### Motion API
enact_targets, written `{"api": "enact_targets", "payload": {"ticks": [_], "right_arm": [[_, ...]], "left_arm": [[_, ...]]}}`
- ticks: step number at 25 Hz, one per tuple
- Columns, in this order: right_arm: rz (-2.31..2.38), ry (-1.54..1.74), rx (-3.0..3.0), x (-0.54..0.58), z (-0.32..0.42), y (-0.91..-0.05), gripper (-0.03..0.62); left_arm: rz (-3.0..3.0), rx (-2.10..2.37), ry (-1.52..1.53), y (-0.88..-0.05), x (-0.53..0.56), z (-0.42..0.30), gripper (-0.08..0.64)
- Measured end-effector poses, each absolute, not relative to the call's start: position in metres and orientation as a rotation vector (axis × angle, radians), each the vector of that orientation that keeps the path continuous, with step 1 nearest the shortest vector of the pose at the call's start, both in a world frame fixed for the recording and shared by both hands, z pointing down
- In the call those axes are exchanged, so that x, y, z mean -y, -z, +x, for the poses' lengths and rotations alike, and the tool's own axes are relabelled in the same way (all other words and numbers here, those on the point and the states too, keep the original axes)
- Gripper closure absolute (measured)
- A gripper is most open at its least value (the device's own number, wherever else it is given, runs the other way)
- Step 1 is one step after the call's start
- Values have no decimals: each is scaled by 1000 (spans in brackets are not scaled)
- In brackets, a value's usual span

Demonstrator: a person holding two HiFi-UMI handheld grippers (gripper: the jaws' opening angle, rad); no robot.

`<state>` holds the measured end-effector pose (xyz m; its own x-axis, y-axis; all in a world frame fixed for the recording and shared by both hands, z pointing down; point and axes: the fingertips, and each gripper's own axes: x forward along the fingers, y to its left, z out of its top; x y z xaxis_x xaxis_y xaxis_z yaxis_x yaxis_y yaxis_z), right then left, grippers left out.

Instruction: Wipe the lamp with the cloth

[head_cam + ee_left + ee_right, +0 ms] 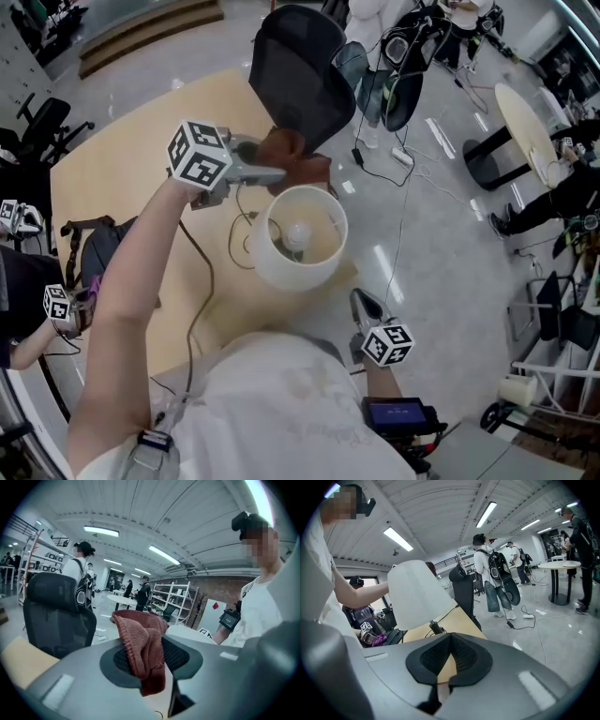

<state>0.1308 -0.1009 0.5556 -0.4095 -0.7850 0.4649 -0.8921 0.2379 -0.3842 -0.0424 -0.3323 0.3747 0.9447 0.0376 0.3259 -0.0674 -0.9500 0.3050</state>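
The lamp's white shade [298,234] stands on the pale wooden table [122,159], seen from above with its bulb showing. My left gripper [281,173] is held just behind the shade's far rim, shut on a reddish-brown cloth [305,157]. In the left gripper view the cloth [143,644] hangs bunched between the pads of the left gripper [152,652]. My right gripper [359,300] is held low at the table's near right edge, short of the shade. In its own view the right gripper [451,637] is shut with nothing in it, and the shade [417,595] stands ahead to the left.
A black office chair [300,70] stands behind the table. A dark bag [98,248] lies on the table's left side, and a cord [202,281] runs across it. Another person's hand with a marker cube [58,302] is at far left. Cables [398,159] trail over the floor to the right.
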Motion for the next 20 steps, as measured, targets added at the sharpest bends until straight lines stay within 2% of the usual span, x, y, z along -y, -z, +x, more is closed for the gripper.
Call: {"api": "enact_targets", "payload": {"ticks": [6,20], "right_arm": [[1623,-932,2317,101,140,-559,580],[1672,-1000,2246,93,166,-577,580]], "left_arm": [[2783,-241,-469,-342,321,-18,431],[2587,-272,-918,-481,337,18,431]]}}
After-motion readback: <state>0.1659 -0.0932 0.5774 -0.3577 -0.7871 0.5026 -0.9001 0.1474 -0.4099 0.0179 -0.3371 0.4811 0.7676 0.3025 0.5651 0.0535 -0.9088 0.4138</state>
